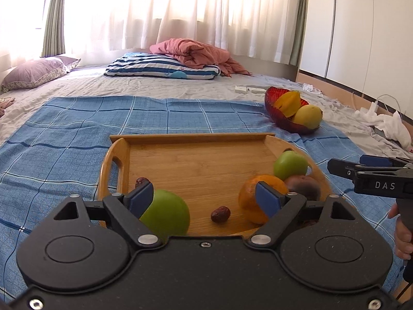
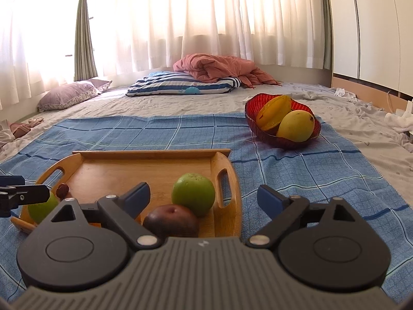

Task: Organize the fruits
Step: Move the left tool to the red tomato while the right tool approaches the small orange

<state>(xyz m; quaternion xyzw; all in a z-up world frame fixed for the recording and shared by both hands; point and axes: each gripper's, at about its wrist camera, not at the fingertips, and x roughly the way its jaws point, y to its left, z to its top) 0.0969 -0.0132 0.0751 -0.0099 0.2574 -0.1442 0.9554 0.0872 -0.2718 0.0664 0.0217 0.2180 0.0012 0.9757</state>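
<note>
I have both tongs spread wide and holding nothing, with the wooden tray (image 1: 196,139) on the blue checked cloth (image 1: 77,129) as my landmark. My left tongs (image 1: 204,196) hang over the tray's near edge; their blue pads frame a small dark-red date (image 1: 220,214) lying on the tray floor. The near green apple (image 1: 166,213) sits at the tray's near left, partly behind my left pad, and the orange (image 1: 251,196) at the near right is half covered by the other pad. Behind the orange a second green apple (image 1: 290,165) rests by the tray's right handle, and a dark purplish fruit (image 2: 171,221) beside it is blurred — I cannot tell what kind. Another date (image 1: 142,180) at the tray's left rim is mostly hidden. My right tongs (image 2: 204,197) hover over the tray's right end, one pad past the handle above the cloth. Beyond the tray to the right, well apart, the red bowl (image 2: 251,108) holds a starfruit (image 2: 273,112) and a yellow mango (image 2: 296,126).
</note>
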